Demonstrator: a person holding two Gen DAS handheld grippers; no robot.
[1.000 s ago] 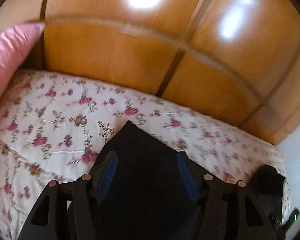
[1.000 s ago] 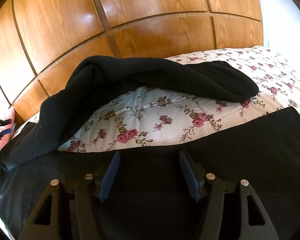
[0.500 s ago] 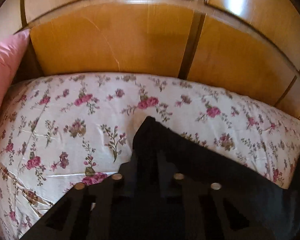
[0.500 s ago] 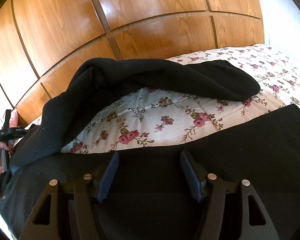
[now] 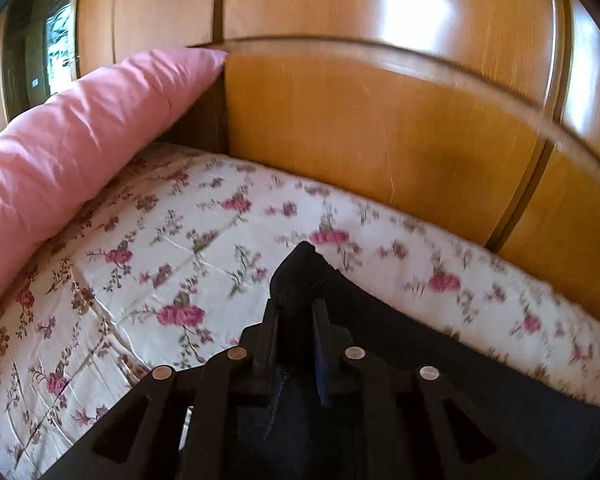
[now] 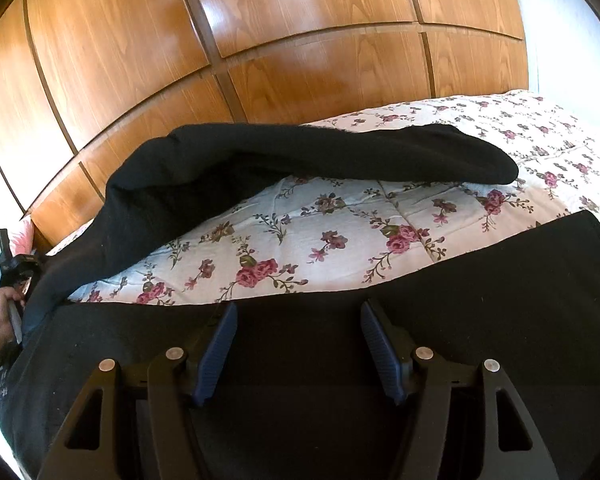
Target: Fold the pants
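Item: black soft-fabric pants (image 6: pixel 440 320), spread on a white quilted bed cover printed with pink roses (image 6: pixel 340 220), before an orange-brown wooden panelled headboard (image 6: pixel 300 40).

Position: one leg lies flat directly under the right tool (image 6: pixel 296 344); the other leg arcs over the cover beyond it. The long axis of the pants runs left to right across the right wrist view, waist end toward the left.

Left tool (image 5: pixel 296 320): clenched on a pointed corner of the pants, raised above the cover. A long pink pillow (image 5: pixel 80 140) leans at its left.

Right tool: released, fingers (image 6: pixel 216 348) spread wide over the flat leg, gripping nothing.

Nearer hand: the left, holding the fabric.

Change: a second ago the left tool stood spread over the cloth; it has since closed on the corner and swung toward the pillow. Right tool stays as it was.
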